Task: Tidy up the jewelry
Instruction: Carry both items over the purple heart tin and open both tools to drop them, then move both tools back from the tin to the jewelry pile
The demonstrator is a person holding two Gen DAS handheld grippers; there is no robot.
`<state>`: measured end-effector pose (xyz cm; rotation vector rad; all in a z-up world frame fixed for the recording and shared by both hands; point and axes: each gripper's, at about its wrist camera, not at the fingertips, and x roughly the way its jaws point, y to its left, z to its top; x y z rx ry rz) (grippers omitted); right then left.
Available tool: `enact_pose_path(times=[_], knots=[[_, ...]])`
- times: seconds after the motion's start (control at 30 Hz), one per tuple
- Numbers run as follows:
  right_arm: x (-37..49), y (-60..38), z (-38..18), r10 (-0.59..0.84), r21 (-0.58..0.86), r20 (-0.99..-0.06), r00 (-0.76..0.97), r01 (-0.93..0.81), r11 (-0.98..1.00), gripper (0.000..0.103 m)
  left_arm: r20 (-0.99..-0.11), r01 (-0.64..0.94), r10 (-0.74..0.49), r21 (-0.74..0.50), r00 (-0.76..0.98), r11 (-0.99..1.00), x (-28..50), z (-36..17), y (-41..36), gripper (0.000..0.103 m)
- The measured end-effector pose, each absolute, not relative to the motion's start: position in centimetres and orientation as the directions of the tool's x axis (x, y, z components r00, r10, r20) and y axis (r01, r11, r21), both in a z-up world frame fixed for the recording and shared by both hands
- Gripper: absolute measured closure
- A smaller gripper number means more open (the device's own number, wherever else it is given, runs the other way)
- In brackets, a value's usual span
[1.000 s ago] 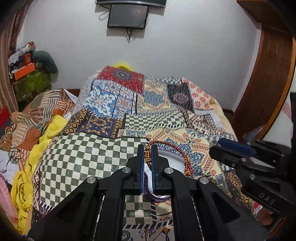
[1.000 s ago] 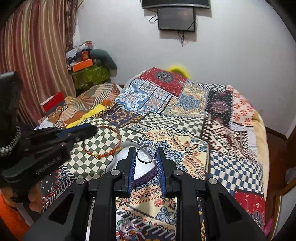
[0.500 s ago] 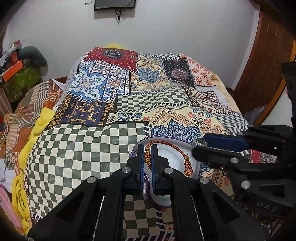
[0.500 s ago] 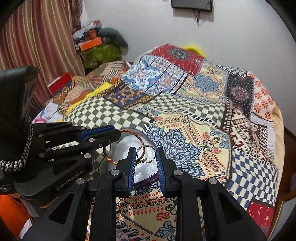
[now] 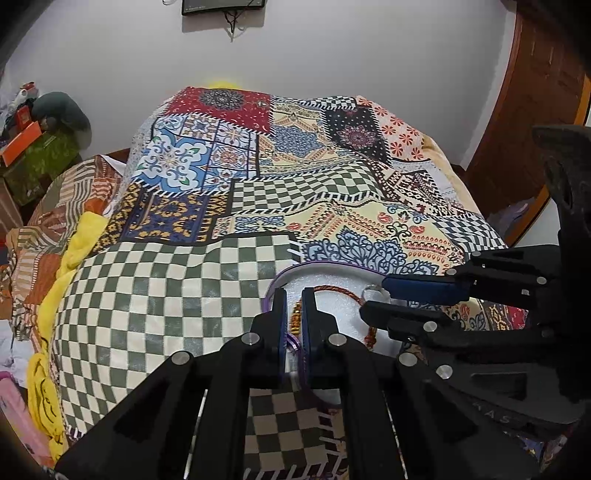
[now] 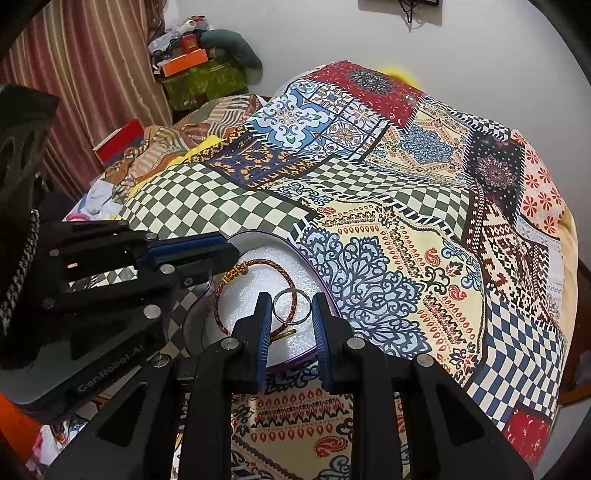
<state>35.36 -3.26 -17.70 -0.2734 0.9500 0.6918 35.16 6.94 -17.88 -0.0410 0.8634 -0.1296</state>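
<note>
While both grippers hang low over the bed, the left gripper (image 5: 294,312) has its jaws pinched together on the beaded knot of a red cord bracelet (image 6: 255,291), whose loop sags onto the white foam inside a round purple-rimmed tray (image 6: 266,236). From the left camera the cord curves away toward 1 o'clock from the fingertips and runs under the right gripper, which comes in from 3 o'clock. The right gripper (image 6: 290,314) is clamped on a thin metal ring (image 6: 291,307); the ring stands upright between its blue pads, touching both, and hangs over the tray with the bracelet's loop passing behind it. Seen from the right camera, the left gripper comes in from 9 o'clock, its tips at the tray's near-left rim.

Under the tray lies a patchwork quilt (image 6: 424,258), green checks at 10 o'clock of the tray and blue scrollwork on cream at 2 o'clock. Farther off at 10 o'clock sit a yellow cloth (image 5: 81,236) and a striped blanket (image 5: 55,206), then a green box (image 6: 207,81) with an orange lid beside a striped curtain (image 6: 96,74). At 12 o'clock, on the white wall, a dark screen (image 5: 221,5) hangs with loose cables. At 2 o'clock in the left view stands a wooden door (image 5: 535,110).
</note>
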Motion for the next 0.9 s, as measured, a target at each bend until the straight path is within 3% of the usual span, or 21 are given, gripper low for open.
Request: enact_pose_path(times=[0.23,0.33,0.4,0.9], knots=[[35.0,-3.1,-17.6,0.390,0.055,-0.834,0.391,-0.643,0.764,0.079,-0.754,0.057,-0.115,-0.103,0.647,0.993,34.2,-17.1,8.2,0.092],[34.5,-3.3,-17.0,0.382,0.038,-0.824,0.418,-0.633,0.773,0.069,-0.750,0.051,-0.100,-0.088,0.654,0.995,33.4,-16.7,8.3,0.081],[33.9,-3.5,-16.4,0.379,0.023,-0.814,0.440,-0.628,0.778,0.068,-0.745,0.049,-0.091,-0.078,0.661,0.996,32.8,-16.3,8.3,0.074],[29.4,-6.4,-11.6,0.384,-0.002,-0.750,0.538,-0.582,0.813,0.068,-0.717,0.066,-0.085,-0.054,0.691,0.996,27.2,-12.5,7.4,0.067]])
